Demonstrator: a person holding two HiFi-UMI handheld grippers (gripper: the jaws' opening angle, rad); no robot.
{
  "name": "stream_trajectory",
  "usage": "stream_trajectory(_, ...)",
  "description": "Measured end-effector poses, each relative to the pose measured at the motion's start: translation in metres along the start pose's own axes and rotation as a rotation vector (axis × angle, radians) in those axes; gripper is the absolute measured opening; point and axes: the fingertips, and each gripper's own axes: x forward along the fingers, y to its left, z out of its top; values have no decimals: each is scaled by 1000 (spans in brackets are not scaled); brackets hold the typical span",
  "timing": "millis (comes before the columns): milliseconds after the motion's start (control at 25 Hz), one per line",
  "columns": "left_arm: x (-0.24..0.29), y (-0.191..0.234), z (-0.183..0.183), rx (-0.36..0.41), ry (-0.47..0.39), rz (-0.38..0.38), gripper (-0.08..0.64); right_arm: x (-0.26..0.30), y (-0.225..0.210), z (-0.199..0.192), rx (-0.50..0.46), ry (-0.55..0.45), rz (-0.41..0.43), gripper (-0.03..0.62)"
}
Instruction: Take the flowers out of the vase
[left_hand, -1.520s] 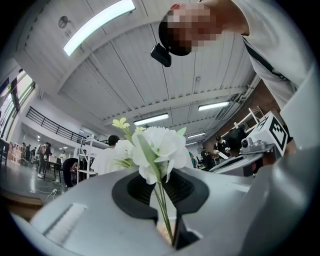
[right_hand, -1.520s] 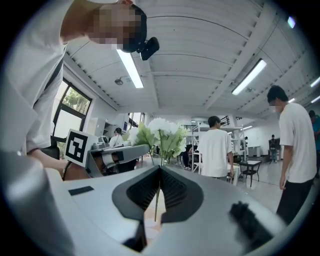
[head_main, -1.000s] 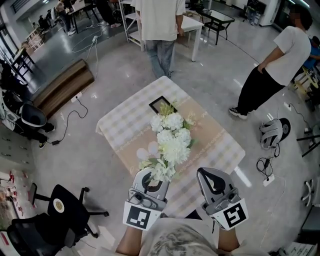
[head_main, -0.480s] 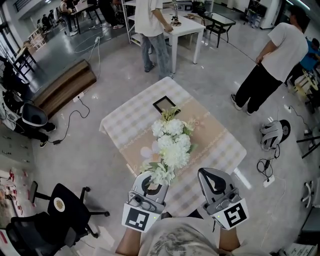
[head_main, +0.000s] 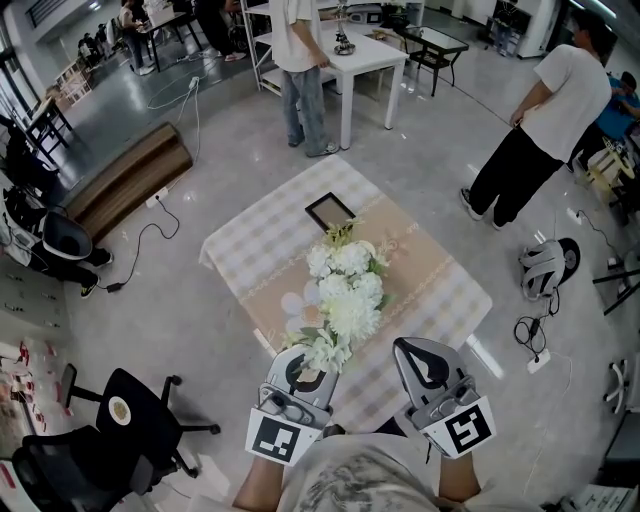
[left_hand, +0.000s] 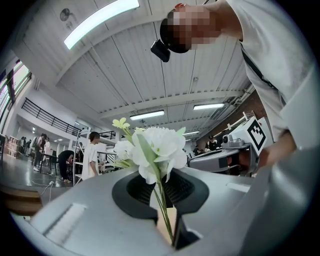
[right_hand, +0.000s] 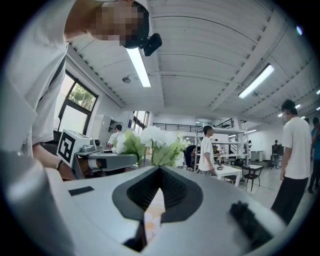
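Square-marker left gripper (head_main: 306, 362) on flower stem (left_hand: 160, 196)

Bunch of artificial flowers (head_main: 345, 295): white blooms, green leaves, thin green stems.
Square table's cloth (head_main: 245, 245): pale beige-and-white check.
Centre fabric runner (head_main: 425, 265): tan, white flower print.
Small rectangular picture frame (head_main: 326, 210): black.
Left gripper (head_main: 308, 352), right gripper (head_main: 402, 344): grey shells, black ribbed pads.
Marker cubes (head_main: 274, 436): black-and-white squares.
Glossy floor (head_main: 420, 150): grey.
Low wooden bench (head_main: 130, 175): brown.
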Motion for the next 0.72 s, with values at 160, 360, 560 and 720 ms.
stream_trajectory(160,-2,0,1,2,0,1,43,-2,2,-5,2,39,4,15)
stream_trajectory(360,-4,0,-1,-4,2,5,43,-1,6,-7,-11,54,16,15)
stream_trajectory(560,-6,-2,-3,2,13,3,43,-3,6,-4,-10,26,13,15)
stream_trajectory(720,-6,-3,-1,-2,2,7,43,-5,7,-8,-12,59,18,15)
